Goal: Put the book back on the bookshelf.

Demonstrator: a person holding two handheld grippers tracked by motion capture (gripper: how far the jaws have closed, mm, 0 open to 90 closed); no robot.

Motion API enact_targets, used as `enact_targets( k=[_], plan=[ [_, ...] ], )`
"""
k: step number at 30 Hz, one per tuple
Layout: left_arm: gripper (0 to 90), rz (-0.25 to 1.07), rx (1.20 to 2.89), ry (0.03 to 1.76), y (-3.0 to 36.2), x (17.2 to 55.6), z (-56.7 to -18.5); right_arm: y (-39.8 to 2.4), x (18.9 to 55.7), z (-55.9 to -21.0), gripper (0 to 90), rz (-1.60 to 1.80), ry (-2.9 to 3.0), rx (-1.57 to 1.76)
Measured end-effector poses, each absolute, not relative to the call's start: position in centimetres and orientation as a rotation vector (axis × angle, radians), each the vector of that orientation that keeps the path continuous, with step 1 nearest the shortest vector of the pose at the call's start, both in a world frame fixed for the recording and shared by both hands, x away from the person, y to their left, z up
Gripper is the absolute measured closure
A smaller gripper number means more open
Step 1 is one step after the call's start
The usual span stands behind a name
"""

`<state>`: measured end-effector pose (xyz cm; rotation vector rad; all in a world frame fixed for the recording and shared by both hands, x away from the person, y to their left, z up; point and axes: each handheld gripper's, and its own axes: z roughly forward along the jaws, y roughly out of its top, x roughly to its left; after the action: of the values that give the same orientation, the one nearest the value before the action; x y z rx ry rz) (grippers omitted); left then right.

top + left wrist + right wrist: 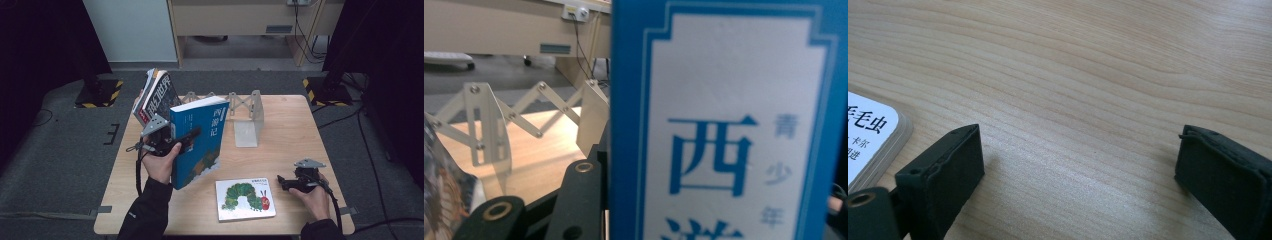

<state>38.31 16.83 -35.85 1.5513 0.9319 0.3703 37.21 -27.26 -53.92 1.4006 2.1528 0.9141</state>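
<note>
Left gripper [192, 134] is clamped on the blue book [198, 140], held upright at 9 o'clock on the table [290, 130], evidently for shelving in the rack [245, 112] beside the leaning books [155, 95]. Right gripper [281, 182], jaws wide and empty, rests at 4 o'clock just beside the caterpillar book [245, 199], judged next.

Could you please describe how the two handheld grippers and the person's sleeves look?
Both the left gripper and the right gripper are black, each topped by a grey three-cornered plate and trailing a black cable. The jaw pads are blocky and dark. Both sleeves are black.
</note>
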Motion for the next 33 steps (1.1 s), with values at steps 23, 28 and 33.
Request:
enact_targets(
  k=[23, 28, 33],
  plan=[
    [60.3, 0.489, 1.483, 1.029, 13.9, 44.7, -37.4, -27.3, 37.2, -53.9, 5.3, 0.913, 2.155, 1.397],
    [60.2, 0.509, 1.469, 1.066, 13.4, 46.0, -38.5, -27.3, 37.2, -53.9, 5.3, 0.913, 2.155, 1.397],
    [60.2, 0.54, 1.461, 1.078, 12.9, 47.1, -39.0, -27.3, 37.2, -53.9, 5.3, 0.913, 2.155, 1.397]
  ],
)
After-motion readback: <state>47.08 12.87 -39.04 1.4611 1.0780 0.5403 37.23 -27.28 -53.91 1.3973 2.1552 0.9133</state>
